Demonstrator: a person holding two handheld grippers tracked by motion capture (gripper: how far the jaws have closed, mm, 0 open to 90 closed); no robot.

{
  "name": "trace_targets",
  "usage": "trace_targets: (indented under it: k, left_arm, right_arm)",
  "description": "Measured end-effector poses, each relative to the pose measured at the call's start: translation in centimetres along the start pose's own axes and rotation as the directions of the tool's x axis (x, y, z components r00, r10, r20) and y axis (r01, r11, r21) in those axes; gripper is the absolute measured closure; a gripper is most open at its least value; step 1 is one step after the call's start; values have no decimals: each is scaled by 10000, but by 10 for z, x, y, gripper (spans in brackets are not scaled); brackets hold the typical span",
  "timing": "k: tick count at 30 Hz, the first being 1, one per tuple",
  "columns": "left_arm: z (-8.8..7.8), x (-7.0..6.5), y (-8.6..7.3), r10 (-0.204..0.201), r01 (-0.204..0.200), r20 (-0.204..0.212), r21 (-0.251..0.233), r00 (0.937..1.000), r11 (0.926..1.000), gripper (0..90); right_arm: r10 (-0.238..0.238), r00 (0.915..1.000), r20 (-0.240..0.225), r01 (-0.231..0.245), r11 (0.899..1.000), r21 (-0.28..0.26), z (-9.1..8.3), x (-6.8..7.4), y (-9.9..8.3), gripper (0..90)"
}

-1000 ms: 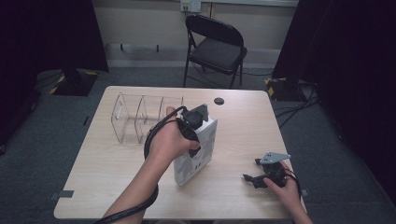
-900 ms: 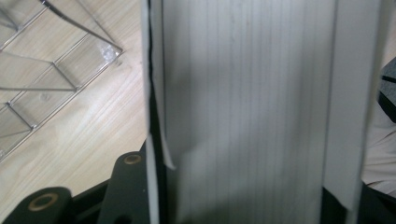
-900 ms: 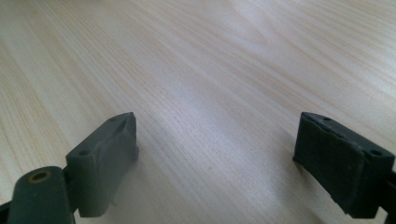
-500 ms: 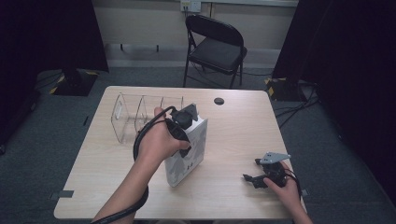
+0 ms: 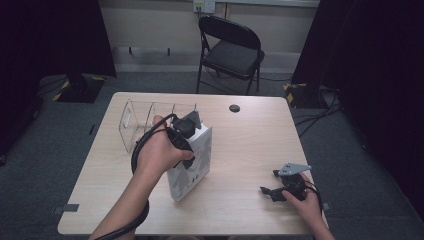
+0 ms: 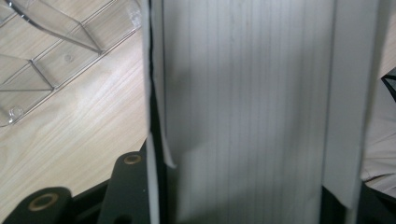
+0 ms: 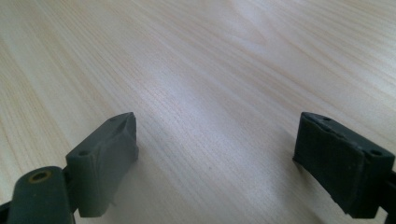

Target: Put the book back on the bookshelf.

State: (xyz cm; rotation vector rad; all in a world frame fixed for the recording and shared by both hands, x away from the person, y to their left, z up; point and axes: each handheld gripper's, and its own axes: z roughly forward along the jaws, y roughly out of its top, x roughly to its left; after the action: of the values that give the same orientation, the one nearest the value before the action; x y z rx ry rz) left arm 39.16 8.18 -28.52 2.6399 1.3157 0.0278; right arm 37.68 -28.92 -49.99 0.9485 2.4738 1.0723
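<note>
A: The box (image 5: 192, 165) has come leftward and now stands upright beside the clear organizer (image 5: 137, 122), the left gripper (image 5: 186, 131) clamped on its top.

B: So it is likely bound for a slot there. Material?

A: White card, flat-sided, with a dark print; ribbed close up (image 6: 247, 107). The organizer is hard clear plastic with dividers. The right gripper (image 5: 280, 187) rests on the pale wood table (image 5: 250, 145), jaws apart.

On the table (image 5: 240, 150), the white box (image 5: 192, 167) stood just right of the clear divided organizer (image 5: 145, 117), with the right gripper (image 5: 280, 190) well apart, nearer the front right corner.
</note>
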Motion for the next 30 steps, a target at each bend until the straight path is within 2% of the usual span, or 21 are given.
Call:
trace_targets:
  k: [6, 16, 18, 19, 20, 21, 23, 30]
  left_arm:
    - [1, 6, -5, -176, 176, -39, 145, 9998, 9997, 528]
    - [-2, 14, -11, -448, 448, -5, 122, 9990, 9989, 528]
    - [-1, 17, -13, -607, 606, 72, 119, 9981, 9981, 528]
    - [-1, 18, -14, -675, 675, -18, 123, 9977, 9976, 528]
    - [-1, 21, -15, -490, 490, -52, 143, 9988, 9987, 528]
    - [-1, 21, -16, -741, 741, -14, 115, 9973, 9972, 528]
    - [-2, 24, -17, -621, 623, -115, 191, 9980, 9979, 528]
    - [-5, 29, -22, -688, 690, -137, 205, 9975, 9974, 528]
  right_arm:
    - [8, 10000, 19, -8, 10000, 16, 0, 0, 0, 122]
    - [3, 10000, -3, -3, 10000, -7, 0, 0, 0, 122]
    - [-15, 10000, 15, 15, 10000, 2, 0, 0, 0, 122]
    - [-12, 10000, 5, 12, 10000, -8, 0, 0, 0, 122]
    - [1, 10000, -2, -1, 10000, -3, 0, 0, 0, 123]
    - [12, 10000, 20, -12, 10000, 17, 0, 0, 0, 122]
    - [0, 10000, 11, 0, 10000, 9, 0, 0, 0, 122]
    - [11, 10000, 19, -11, 10000, 16, 0, 0, 0, 122]
